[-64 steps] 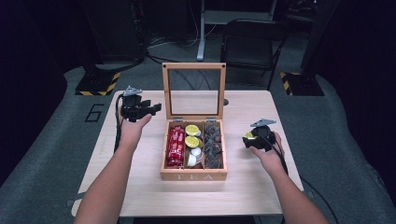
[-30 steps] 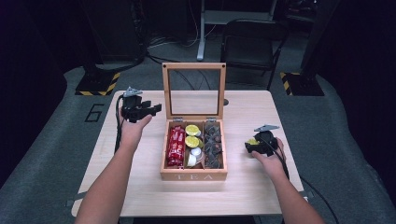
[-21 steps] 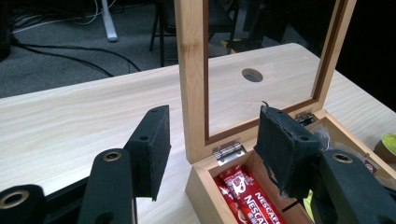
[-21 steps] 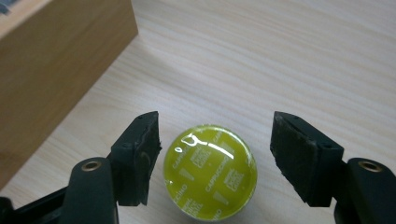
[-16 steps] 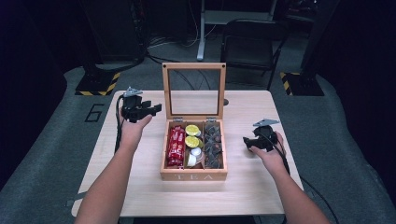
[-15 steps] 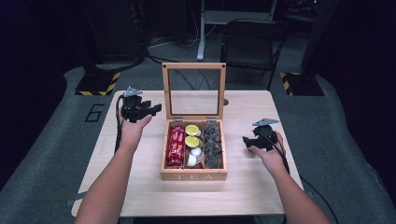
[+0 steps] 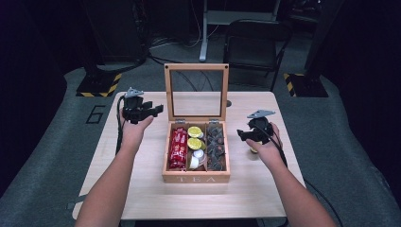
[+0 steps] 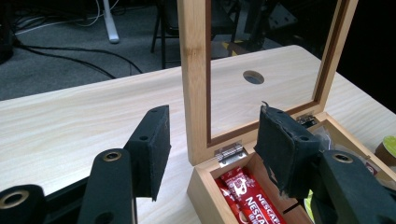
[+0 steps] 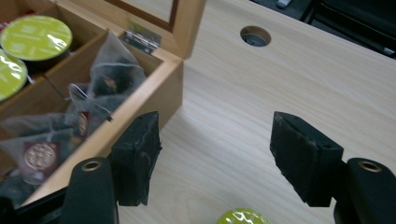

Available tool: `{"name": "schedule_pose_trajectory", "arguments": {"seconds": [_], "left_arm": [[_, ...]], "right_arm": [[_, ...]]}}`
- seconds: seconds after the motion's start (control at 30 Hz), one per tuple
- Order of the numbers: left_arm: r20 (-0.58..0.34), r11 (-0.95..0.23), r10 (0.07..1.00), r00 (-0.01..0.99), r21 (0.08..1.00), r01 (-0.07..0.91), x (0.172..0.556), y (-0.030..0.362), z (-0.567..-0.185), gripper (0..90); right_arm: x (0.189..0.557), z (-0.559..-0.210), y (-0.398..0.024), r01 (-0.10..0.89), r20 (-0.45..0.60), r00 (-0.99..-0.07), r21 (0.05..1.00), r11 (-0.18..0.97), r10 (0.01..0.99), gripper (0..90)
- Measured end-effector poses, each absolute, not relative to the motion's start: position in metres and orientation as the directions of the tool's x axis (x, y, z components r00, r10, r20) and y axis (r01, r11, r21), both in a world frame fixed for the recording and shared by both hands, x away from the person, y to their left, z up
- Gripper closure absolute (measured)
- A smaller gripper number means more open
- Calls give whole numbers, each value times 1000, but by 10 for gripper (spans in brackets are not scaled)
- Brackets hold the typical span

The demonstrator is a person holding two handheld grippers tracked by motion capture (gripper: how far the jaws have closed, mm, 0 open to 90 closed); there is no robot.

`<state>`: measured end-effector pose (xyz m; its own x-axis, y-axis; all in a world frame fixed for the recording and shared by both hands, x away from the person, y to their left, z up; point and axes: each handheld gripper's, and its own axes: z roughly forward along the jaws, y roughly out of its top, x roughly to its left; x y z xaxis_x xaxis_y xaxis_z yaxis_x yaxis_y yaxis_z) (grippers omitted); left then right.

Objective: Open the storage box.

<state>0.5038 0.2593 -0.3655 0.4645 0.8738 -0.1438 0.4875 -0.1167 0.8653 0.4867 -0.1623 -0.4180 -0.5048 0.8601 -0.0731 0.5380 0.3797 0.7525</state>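
High view: a wooden tea box [image 7: 196, 178] stood open at mid-table, lid upright, holding red Nescafé sachets [image 7: 178, 148], green-lidded capsules [image 7: 194, 137] and dark tea bags [image 7: 216, 145]. The left gripper [image 7: 150, 111] hovered left of the lid. The right gripper [image 7: 244, 135] hung right of the box, above a green-lidded capsule [image 7: 254, 149] lying on the table [image 7: 142, 189] beside the right hand.

Left gripper view: jaws stood apart with nothing between the pads; the lid's frame [image 8: 195, 79] and the sachets [image 8: 246, 196] lay beyond them.

Right gripper view: jaws stood wide and empty; the loose capsule [image 9: 242, 217] lay below and between them, untouched, with the box wall [image 9: 140, 105] beside the left pad.
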Motion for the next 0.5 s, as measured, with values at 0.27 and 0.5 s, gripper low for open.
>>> {"name": "schedule_pose_trajectory", "arguments": {"seconds": [0.27,0.5], "left_arm": [[-140,-129,866,480,865,485,504,256,-365,445],[-146,-124,864,482,865,486,505,253,-366,445]], "right_arm": [[494,-396,-142,510,-74,-540,764,396,838,326],[501,-381,-124,486,-73,-573,772,410,817,326]]}}
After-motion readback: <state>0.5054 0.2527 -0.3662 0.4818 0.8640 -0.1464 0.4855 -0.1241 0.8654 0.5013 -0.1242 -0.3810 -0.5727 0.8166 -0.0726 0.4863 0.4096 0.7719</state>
